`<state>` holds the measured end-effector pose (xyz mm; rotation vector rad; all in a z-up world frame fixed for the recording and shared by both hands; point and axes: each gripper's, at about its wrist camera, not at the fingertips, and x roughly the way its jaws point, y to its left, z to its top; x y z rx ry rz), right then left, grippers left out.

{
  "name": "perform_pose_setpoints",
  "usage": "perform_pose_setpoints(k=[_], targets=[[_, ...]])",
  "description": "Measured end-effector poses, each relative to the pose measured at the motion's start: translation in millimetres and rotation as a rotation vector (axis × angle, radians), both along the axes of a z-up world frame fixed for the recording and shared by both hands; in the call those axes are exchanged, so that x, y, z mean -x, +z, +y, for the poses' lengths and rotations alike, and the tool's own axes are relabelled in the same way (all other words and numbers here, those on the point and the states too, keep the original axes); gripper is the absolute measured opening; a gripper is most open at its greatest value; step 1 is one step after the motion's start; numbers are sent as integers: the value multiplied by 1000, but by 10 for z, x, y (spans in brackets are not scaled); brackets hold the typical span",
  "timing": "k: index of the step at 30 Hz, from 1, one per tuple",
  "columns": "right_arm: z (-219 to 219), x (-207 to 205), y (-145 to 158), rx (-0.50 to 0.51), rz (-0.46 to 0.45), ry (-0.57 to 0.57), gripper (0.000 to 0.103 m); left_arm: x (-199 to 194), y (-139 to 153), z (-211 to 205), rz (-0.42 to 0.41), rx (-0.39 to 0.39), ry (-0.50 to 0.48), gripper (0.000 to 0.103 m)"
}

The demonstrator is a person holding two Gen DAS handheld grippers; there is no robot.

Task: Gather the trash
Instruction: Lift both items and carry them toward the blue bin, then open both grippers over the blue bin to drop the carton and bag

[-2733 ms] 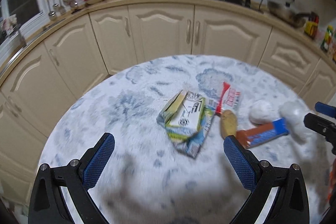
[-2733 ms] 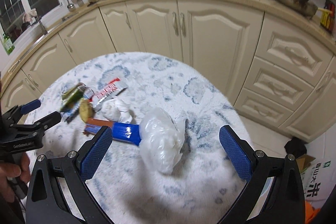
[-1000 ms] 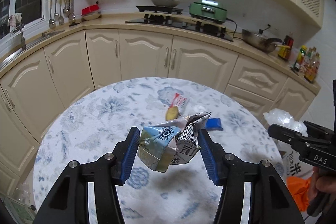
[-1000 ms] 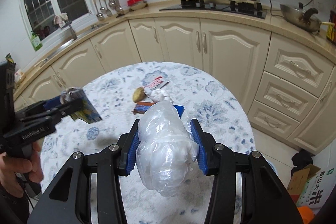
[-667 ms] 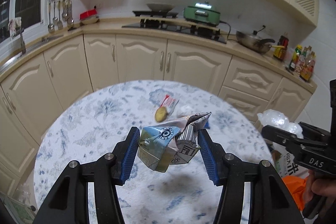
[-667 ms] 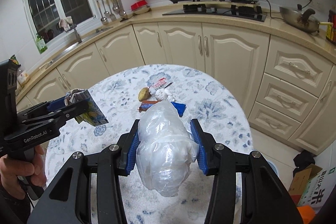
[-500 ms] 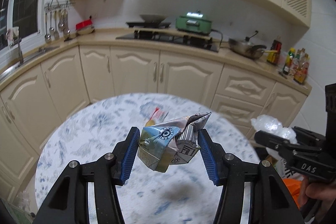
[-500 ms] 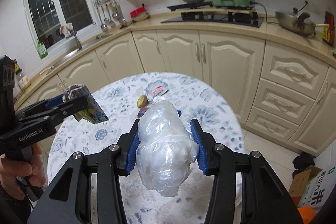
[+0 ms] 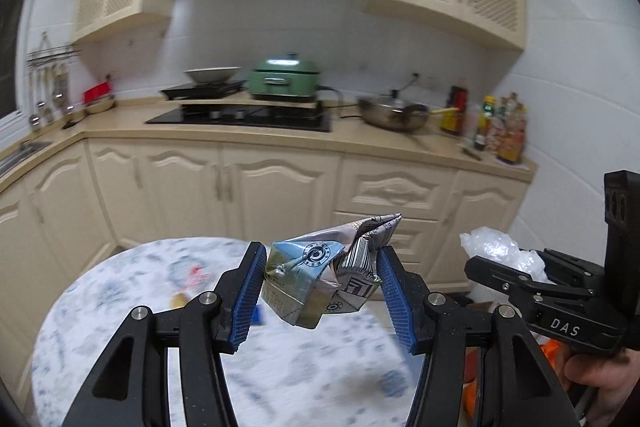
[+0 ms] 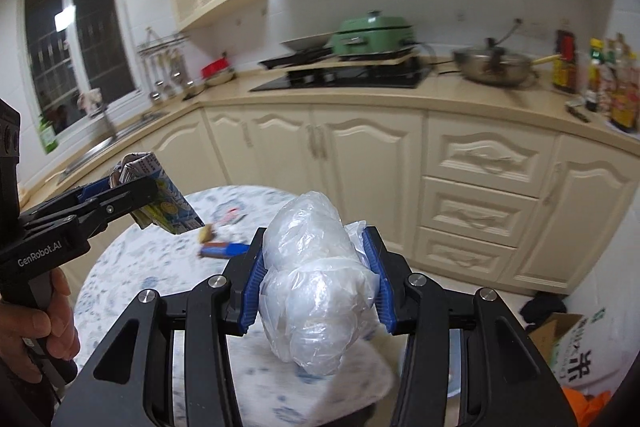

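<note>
You hold 2 pieces clear of the round floral table (image 9: 100, 311) for carrying: left gripper (image 9: 320, 291) clamps the crushed blue-grey drink carton (image 9: 324, 275), right gripper (image 10: 316, 283) squeezes the crumpled clear plastic bag (image 10: 316, 287).

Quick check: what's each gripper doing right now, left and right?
Left gripper: closed on the crushed drink carton, held up above the table.
Right gripper: closed on the crumpled clear plastic bag, also lifted.
</note>
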<state>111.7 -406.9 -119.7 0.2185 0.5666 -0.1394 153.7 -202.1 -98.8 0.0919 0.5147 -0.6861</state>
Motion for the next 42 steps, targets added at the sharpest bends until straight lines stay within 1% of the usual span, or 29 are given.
perform_pose_setpoints(k=[4,9,13,16,17,22,27,31,33,35,36,37,38,39,40,42], targets=[[-315,165,-6,0,6,-76,47,9,-52,-310,14,-6,-82,52],[-707,327,-138,-23,30,-166,47,-14,-181,-726,72,-12,-182,52],[-1068,419,-331,-63,57,-233,47,-111,-294,-1015,118,-36,-240,52],[-1354,453,-519,-102,82,-280,47,-280,-355,-1311,160,-63,-271,52],[-1436,457,-577,-115,89,-291,47,-417,-340,-1430,172,-71,-276,52],[-1805,434,-931,-182,138,-335,47,-709,-519,-1967,243,-134,-318,52],[-2111,368,-1293,-251,184,-372,47,-967,-855,-2453,326,-190,-334,52],[-2300,303,-1609,-308,222,-397,47,-1176,-1158,-2948,388,-232,-338,52],[-2395,283,-1750,-334,238,-415,49,-1304,-1323,-3170,424,-256,-328,53],[-2501,295,-1876,-379,240,-433,50,-1397,-1469,-3371,458,-263,-335,53],[-2553,310,-1929,-406,238,-442,55,-1462,-1553,-3468,480,-285,-330,54],[-2607,327,-1988,-428,239,-459,60,-1493,-1616,-3538,488,-298,-327,57],[-2648,341,-2033,-447,239,-471,71,-1540,-1677,-3630,500,-315,-325,68],[-2686,343,-2078,-467,243,-475,75,-1588,-1722,-3691,504,-328,-313,79],[-2714,352,-2121,-484,245,-479,75,-1630,-1767,-3752,498,-330,-302,82],[-2736,368,-2163,-497,250,-491,83,-1696,-1798,-3814,491,-346,-285,92]])
